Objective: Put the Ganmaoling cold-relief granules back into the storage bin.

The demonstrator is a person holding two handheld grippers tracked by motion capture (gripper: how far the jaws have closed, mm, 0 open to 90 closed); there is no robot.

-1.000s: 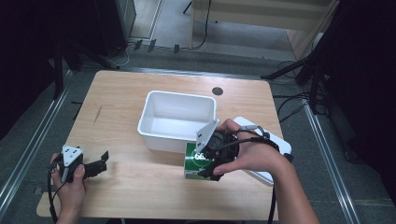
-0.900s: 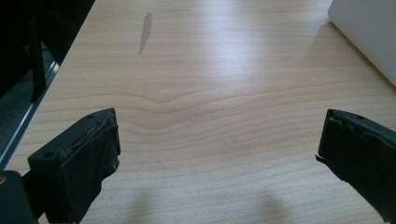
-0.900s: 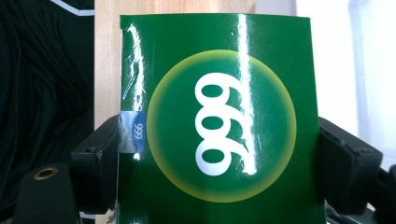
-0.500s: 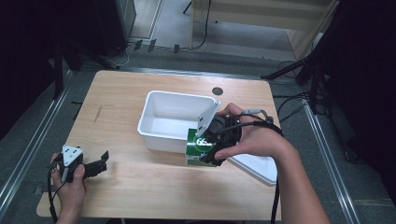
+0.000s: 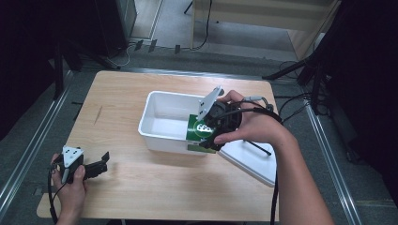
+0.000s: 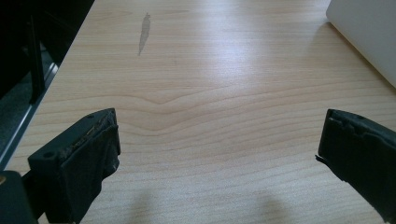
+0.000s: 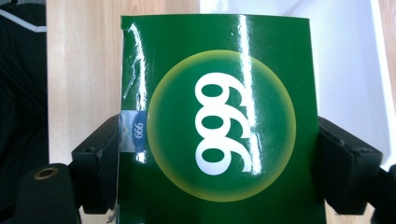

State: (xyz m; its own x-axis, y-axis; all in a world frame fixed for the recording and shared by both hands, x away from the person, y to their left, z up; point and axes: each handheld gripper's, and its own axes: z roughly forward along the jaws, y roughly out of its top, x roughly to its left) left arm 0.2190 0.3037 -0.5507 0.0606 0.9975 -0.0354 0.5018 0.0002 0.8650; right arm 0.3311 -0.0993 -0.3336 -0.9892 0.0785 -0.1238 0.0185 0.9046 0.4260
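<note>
Nearest the person's edge of the wooden table [image 5: 155, 187], the left gripper [image 5: 96, 167] rests low on the boards in the left hand [image 5: 70, 185]; its jaws stand wide apart with nothing between them, and in the left gripper view bare wood grain lies between the two black pads [image 6: 91, 158], with a pale corner of the tub at the top right; a dark streak [image 6: 144, 32] marks the wood farther off.

Further in, on the right, a flat white lid [image 5: 251, 161] lies on the table, just beside the tub's near right corner and under the right forearm; above it the right hand [image 5: 253, 126] carries the right gripper [image 5: 206, 136], which is clamped on a green box [image 5: 199, 129]; in the right gripper view the jaws press the box [image 7: 219, 121] from both sides, its glossy face printed with a yellow-ringed circle and the white figures 999; a small blue label sits at its left edge.

The box hangs clear of the table at the tub's near right rim, partly over the inside; the white tub [image 5: 159, 126] stands about mid-table; past the far edge, cables trail on the floor [image 5: 173, 28].
</note>
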